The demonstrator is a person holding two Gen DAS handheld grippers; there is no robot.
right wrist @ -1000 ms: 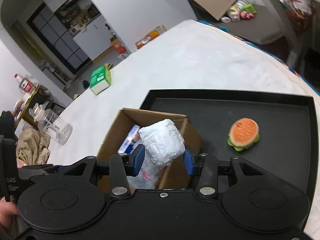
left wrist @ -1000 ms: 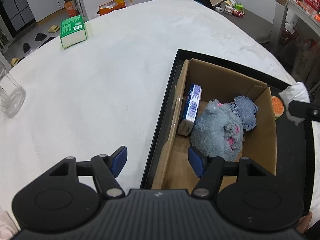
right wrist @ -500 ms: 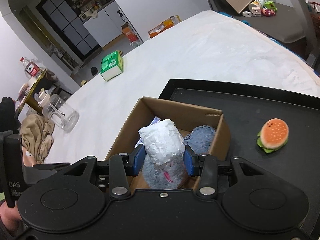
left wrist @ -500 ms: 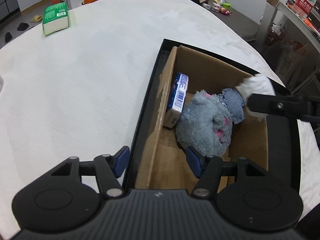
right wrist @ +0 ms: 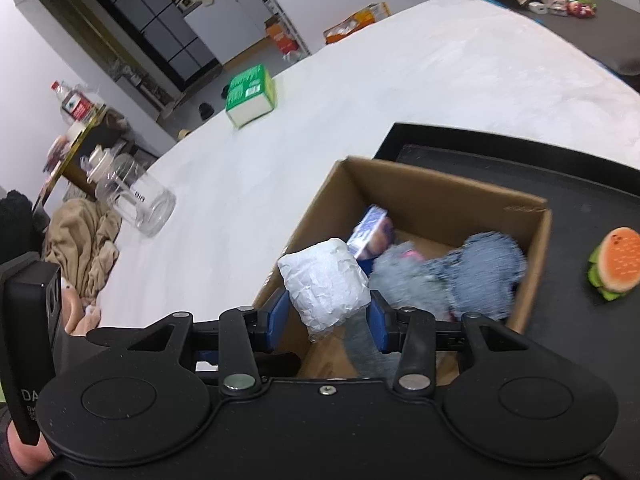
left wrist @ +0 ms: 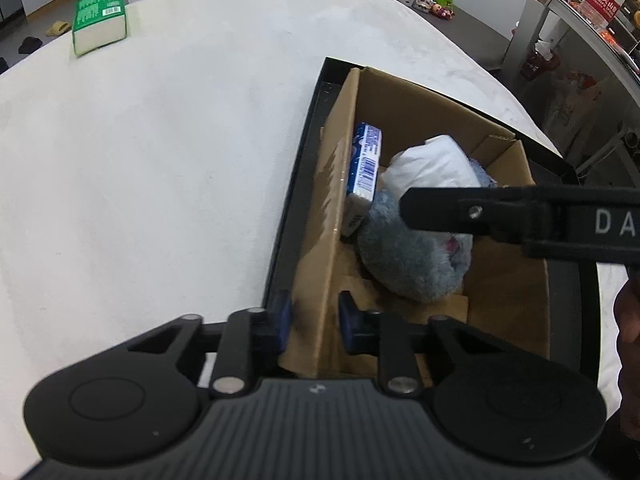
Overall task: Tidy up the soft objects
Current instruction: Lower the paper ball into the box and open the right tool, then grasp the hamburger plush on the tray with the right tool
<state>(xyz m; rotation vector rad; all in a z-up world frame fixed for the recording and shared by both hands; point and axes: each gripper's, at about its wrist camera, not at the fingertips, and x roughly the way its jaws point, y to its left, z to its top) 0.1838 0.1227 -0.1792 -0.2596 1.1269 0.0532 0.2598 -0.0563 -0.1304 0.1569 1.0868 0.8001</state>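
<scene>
Bundle over the box

Right hand-held gripper (right wrist: 326,320) clamps the white bundle (right wrist: 326,284) above the box (left wrist: 504,280), frame centre; left hand-held gripper (left wrist: 312,316) has just closed, pinching the box's near-left wall, plush (left wrist: 412,256) inside.

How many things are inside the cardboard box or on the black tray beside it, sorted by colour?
Grey: 1, plush toy
Blue and white: 1, small packet
Orange and green: 1, burger toy
Total: 3

Both claws (left wrist: 311,316) (right wrist: 328,316) clamped, angled downward
</scene>
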